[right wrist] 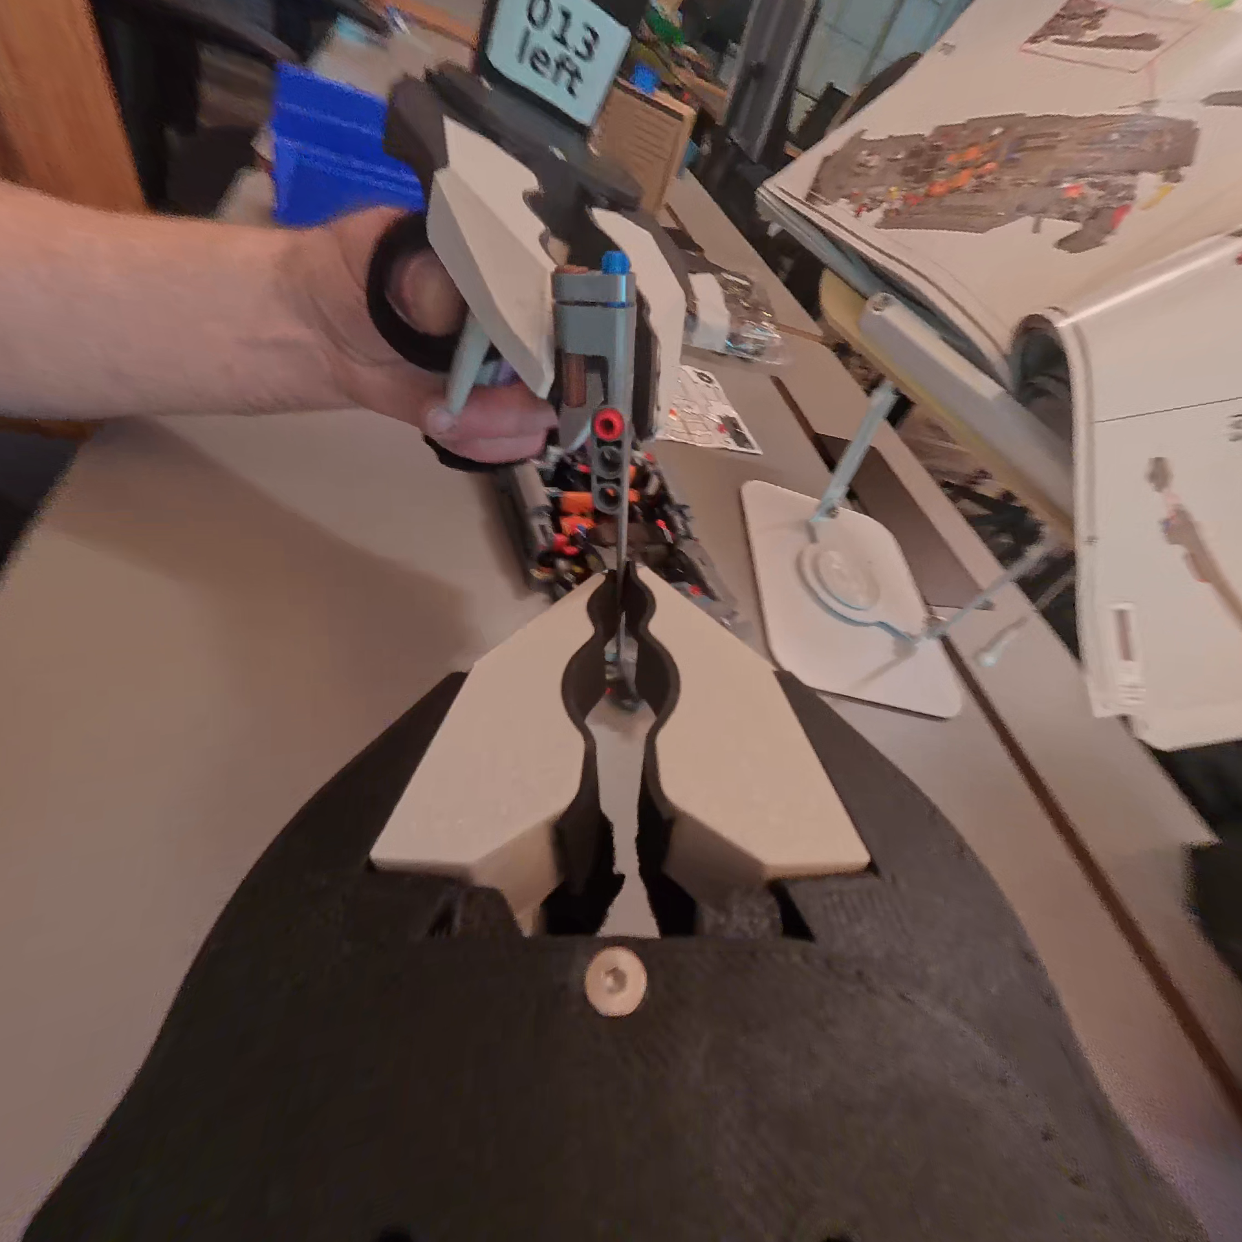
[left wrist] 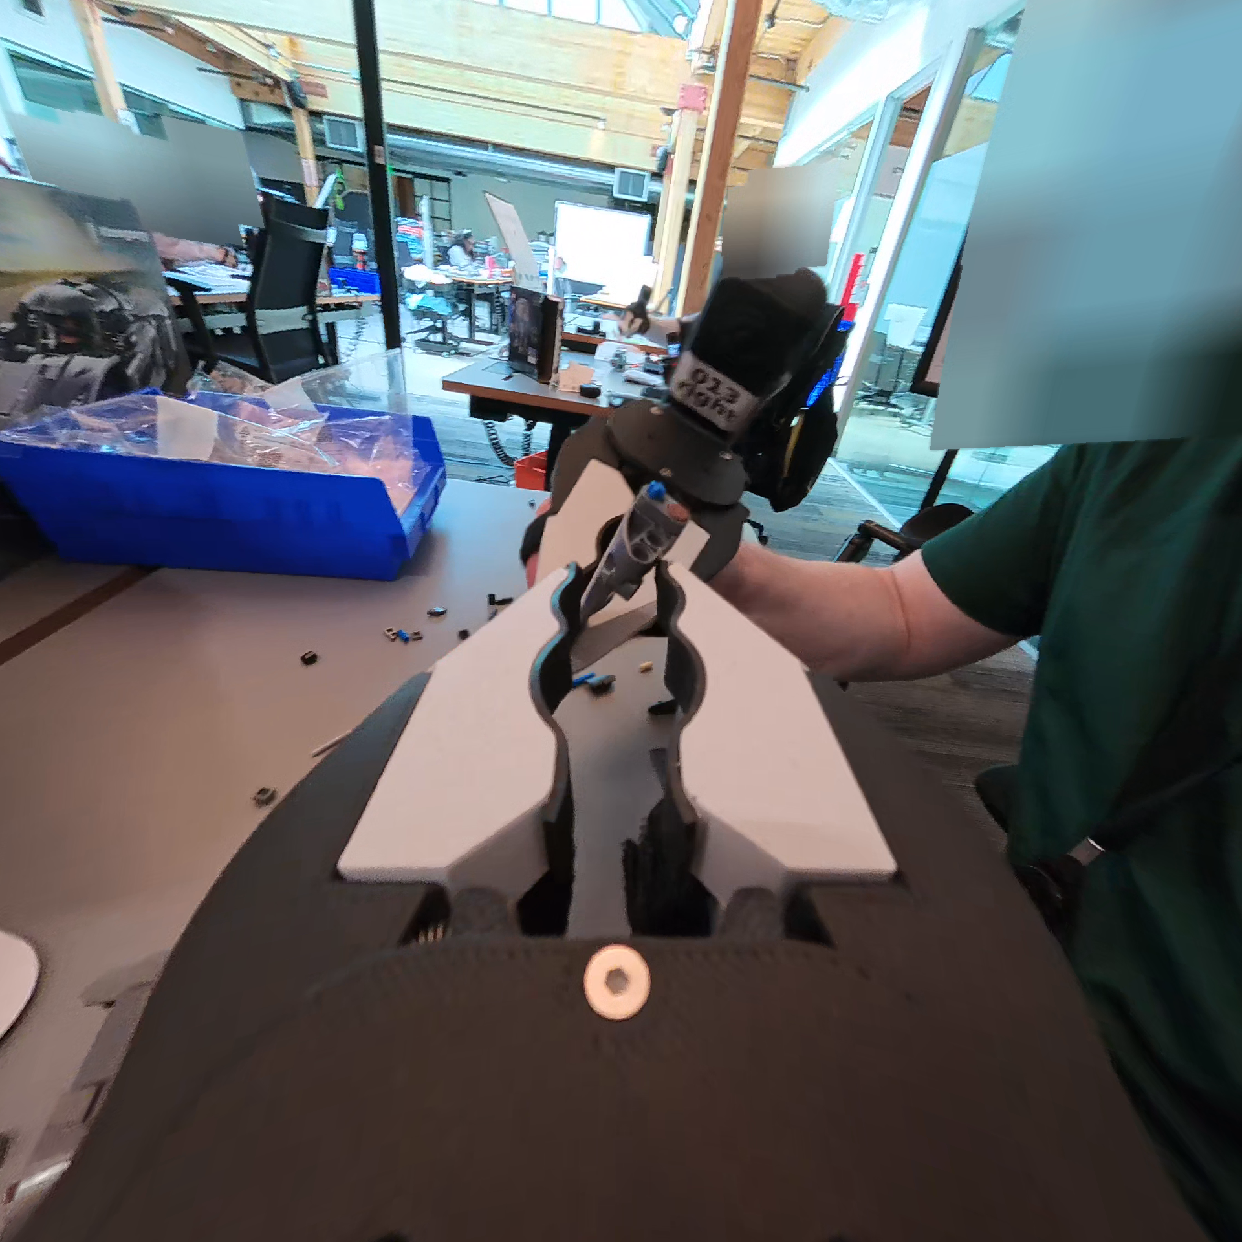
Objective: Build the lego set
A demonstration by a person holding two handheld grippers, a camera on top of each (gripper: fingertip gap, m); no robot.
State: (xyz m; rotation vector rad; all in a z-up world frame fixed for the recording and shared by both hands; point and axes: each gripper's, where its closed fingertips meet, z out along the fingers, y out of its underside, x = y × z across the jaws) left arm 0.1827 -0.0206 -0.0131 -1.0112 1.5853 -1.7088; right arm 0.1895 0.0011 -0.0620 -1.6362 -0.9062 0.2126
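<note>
A long grey lego assembly [right wrist: 595, 322] with a blue pin on top and a red pin in its beam hangs in the air between my two grippers. My right gripper [right wrist: 622, 595] is shut on its thin lower edge. In the left wrist view the same assembly [left wrist: 638, 531] stands between the fingertips of my left gripper [left wrist: 618, 574]. That gripper is open, with a gap showing between the assembly and the right pad [left wrist: 669, 591]. The right gripper's white fingers [left wrist: 585, 511] show just behind it. My left gripper also shows in the right wrist view [right wrist: 598, 390].
A large dark lego build [right wrist: 578, 531] with orange and red parts lies on the table below. An open instruction book [right wrist: 1008, 154] sits on a white stand [right wrist: 853, 605] at the right. A blue bin [left wrist: 222, 511] of plastic bags and small loose pieces [left wrist: 403, 634] lie at the left. The grippers' ends are close to 5 cm from one another. The large dark lego build [right wrist: 578, 531] is about 20 cm from both grippers' fingertips.
</note>
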